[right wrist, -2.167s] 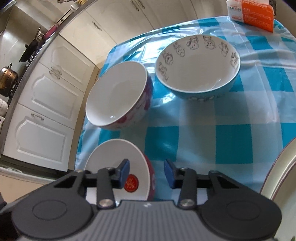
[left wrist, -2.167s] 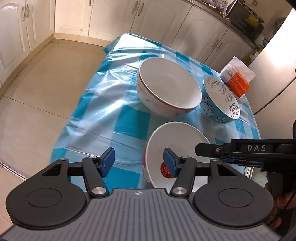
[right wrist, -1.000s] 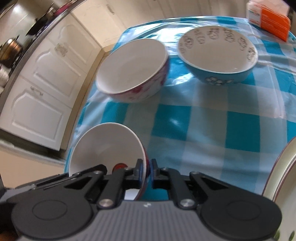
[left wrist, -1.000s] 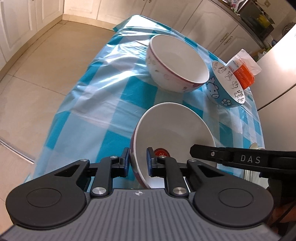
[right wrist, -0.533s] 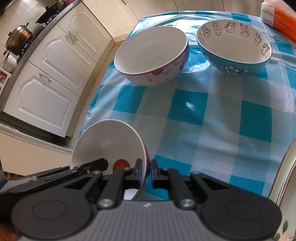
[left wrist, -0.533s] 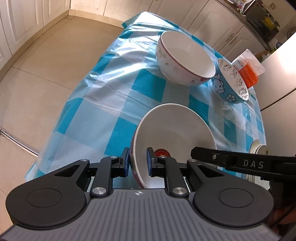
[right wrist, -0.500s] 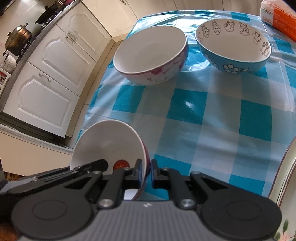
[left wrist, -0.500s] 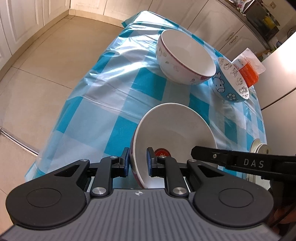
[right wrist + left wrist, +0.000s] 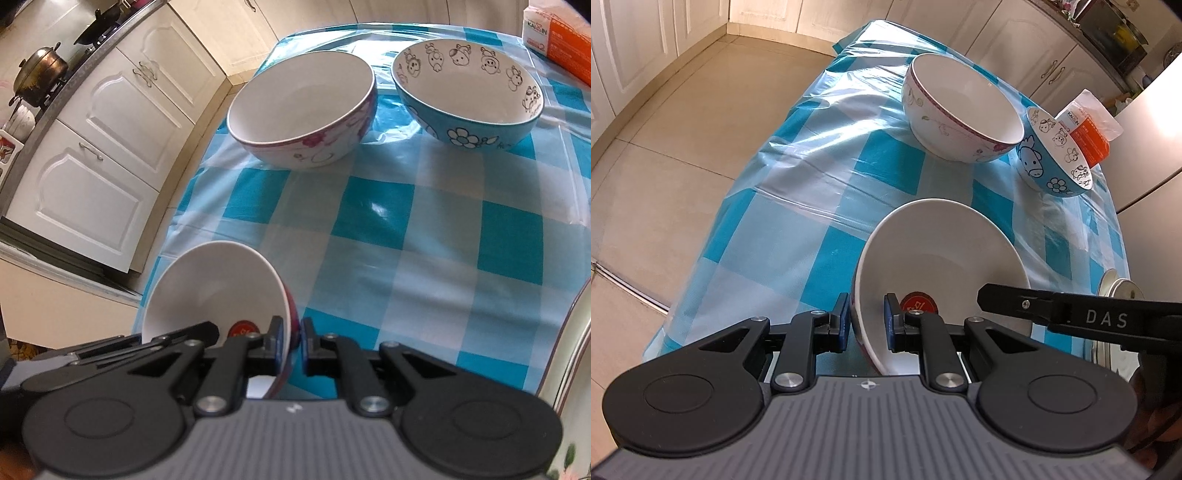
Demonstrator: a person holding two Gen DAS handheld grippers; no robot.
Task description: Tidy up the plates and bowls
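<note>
Both grippers hold one small white bowl (image 9: 942, 254) with a red sticker inside, lifted above the table. My left gripper (image 9: 866, 325) is shut on its left rim. My right gripper (image 9: 291, 345) is shut on the opposite rim of that small bowl (image 9: 214, 284); its black arm (image 9: 1071, 317) crosses the left wrist view at the right. Farther back on the table stand a large white bowl with a pink flower pattern (image 9: 960, 107) (image 9: 303, 107) and a blue cartoon bowl (image 9: 1056, 155) (image 9: 469, 96), side by side.
A blue and white checked plastic cloth (image 9: 424, 236) covers the table. An orange and white packet (image 9: 1089, 129) lies behind the blue bowl. A plate rim (image 9: 576, 350) shows at the right edge. White cabinets and a tiled floor (image 9: 683, 129) surround the table.
Both grippers closed on the small bowl's rim about a second ago. Since then the bowl has stayed gripped and both views have drawn back a little from the table.
</note>
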